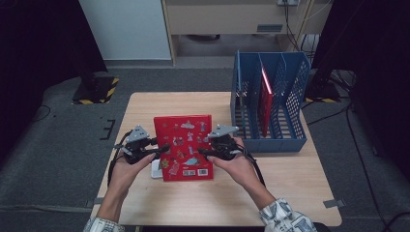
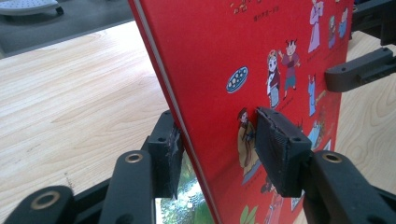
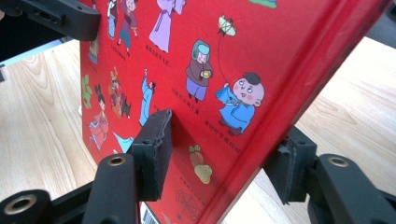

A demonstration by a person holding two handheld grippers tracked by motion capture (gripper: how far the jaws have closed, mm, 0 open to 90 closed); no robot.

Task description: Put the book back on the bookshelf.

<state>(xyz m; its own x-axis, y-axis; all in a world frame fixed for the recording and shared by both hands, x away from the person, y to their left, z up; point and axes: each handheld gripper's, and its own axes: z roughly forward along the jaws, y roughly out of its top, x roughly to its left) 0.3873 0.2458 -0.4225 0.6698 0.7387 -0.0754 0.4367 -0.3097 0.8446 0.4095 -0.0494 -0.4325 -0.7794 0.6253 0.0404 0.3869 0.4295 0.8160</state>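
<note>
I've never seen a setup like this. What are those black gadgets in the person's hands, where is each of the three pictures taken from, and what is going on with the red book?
There is no robot here: a person holds hand-operated tongs, one in each hand. The high view looks down on the wooden table. The other two pictures come from small cameras riding on each tool, looking along its two black jaws.

The left tongs and right tongs have the red picture book between their jaws, one at each side edge. In the left gripper view the pads press on its cover. In the right gripper view, I cannot tell whether the pads press on it.

On the table also stands a blue file rack with another red book upright inside.
</note>
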